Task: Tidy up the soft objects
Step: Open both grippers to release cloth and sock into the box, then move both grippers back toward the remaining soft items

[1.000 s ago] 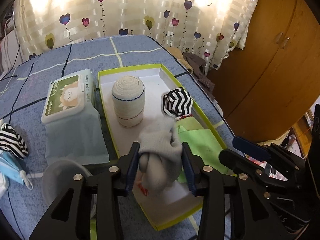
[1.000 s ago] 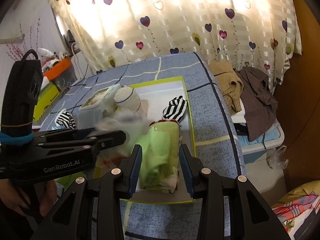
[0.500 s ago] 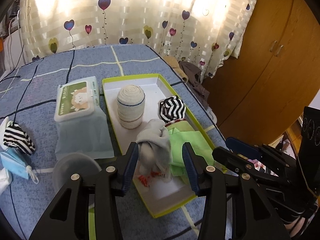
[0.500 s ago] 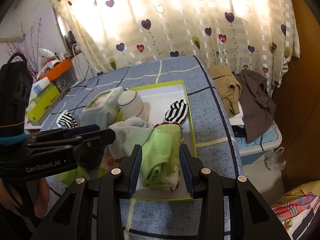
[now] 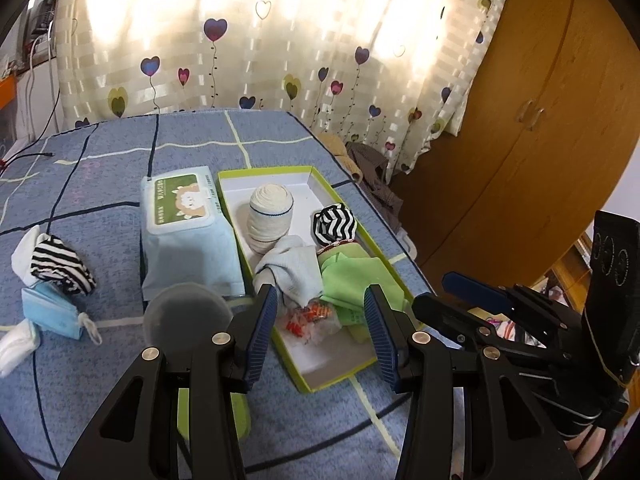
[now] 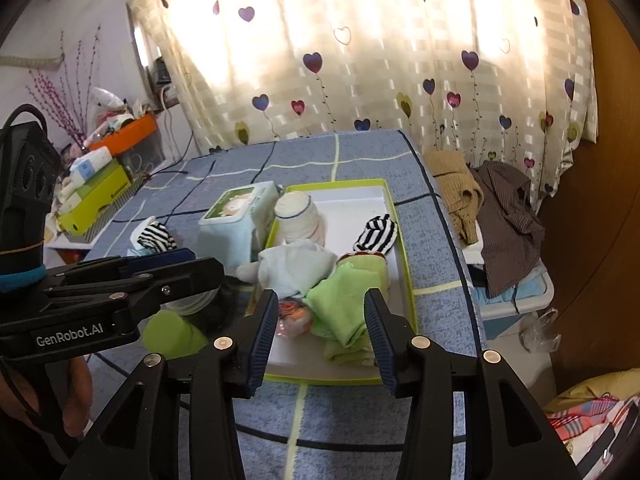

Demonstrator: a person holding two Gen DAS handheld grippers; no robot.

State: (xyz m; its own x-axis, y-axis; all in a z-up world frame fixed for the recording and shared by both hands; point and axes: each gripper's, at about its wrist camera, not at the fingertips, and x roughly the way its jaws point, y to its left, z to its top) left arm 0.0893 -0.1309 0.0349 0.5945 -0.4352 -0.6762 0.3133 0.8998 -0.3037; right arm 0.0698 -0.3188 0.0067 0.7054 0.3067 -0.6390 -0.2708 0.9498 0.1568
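Both tools let go and backed off: left tool (image 5: 320,324) gaped empty, grey sock (image 5: 294,270) dropped ahead; right tool (image 6: 322,326), jaws just widening, freed the green cloth (image 6: 348,300) in the lime-rimmed tray (image 5: 344,376).

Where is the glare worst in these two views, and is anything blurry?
Left wrist view: the backlit curtain blows out white, the box stays sharp, and the round lid nearby is soft. Right wrist view: the same curtain glare, and straight edges bow toward the dark circular rim.

Socks (image 5: 294,268) in tray (image 5: 394,256); wipes pack (image 5: 184,228) left of tray.
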